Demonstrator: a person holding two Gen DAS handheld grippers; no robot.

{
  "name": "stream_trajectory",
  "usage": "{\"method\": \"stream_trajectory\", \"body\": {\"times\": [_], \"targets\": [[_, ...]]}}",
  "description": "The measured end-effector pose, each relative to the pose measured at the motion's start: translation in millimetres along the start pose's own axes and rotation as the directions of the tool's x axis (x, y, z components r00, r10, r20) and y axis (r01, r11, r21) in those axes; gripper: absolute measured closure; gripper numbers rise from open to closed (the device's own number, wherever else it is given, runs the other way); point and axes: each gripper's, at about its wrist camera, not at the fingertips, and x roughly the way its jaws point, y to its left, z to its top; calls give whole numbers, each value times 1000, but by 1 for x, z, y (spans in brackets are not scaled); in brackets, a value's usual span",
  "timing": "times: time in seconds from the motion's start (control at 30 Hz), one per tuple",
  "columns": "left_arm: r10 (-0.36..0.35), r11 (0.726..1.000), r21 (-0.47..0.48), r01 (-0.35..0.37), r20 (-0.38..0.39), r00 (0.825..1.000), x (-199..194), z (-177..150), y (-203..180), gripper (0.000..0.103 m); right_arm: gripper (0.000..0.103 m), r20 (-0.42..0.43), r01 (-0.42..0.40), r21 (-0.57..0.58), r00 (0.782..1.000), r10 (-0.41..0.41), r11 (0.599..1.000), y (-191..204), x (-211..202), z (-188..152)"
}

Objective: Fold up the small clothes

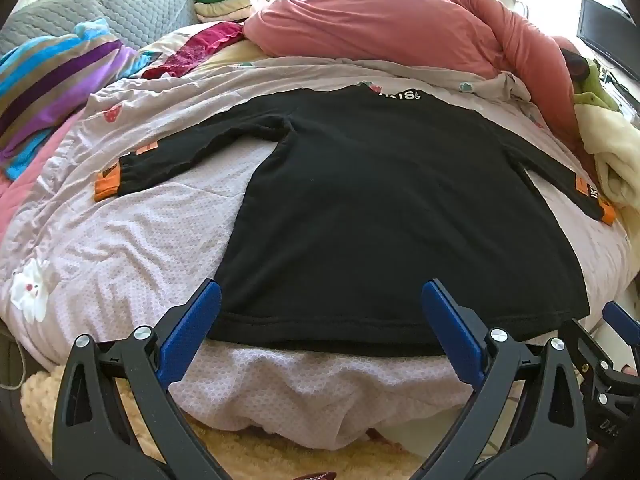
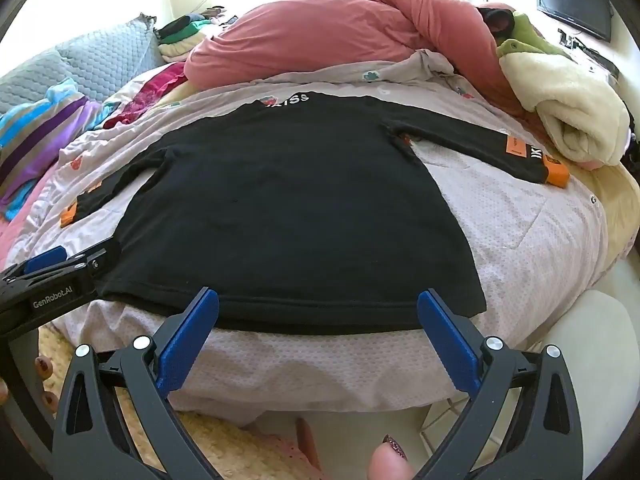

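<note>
A black long-sleeved top (image 1: 376,200) (image 2: 288,208) lies flat on the bed, back up, both sleeves spread out, with orange cuffs (image 1: 107,186) (image 2: 557,176). White lettering marks its collar (image 1: 400,96). My left gripper (image 1: 322,296) hovers open over the left part of the near hem; nothing is between its blue pads (image 1: 192,336). My right gripper (image 2: 318,300) is open above the right part of the hem, pads (image 2: 448,344) wide apart. The left gripper (image 2: 52,268) also shows at the left edge of the right wrist view.
A pale pink quilt (image 1: 120,248) covers the bed. A salmon duvet (image 1: 380,28) is heaped at the back, a striped blanket (image 1: 52,92) at the left, a cream fleece (image 2: 568,112) at the right. A fluffy rug (image 1: 256,460) and a person's toes (image 2: 390,460) lie below.
</note>
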Motion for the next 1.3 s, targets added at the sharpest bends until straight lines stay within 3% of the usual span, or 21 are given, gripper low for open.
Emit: {"method": "stream_trajectory", "body": {"times": [1.3], "targets": [[-2, 1000, 2, 2, 4, 1000, -1, -4, 5, 9, 4, -4, -2, -12, 1000, 2, 1000, 7, 5, -4]]}}
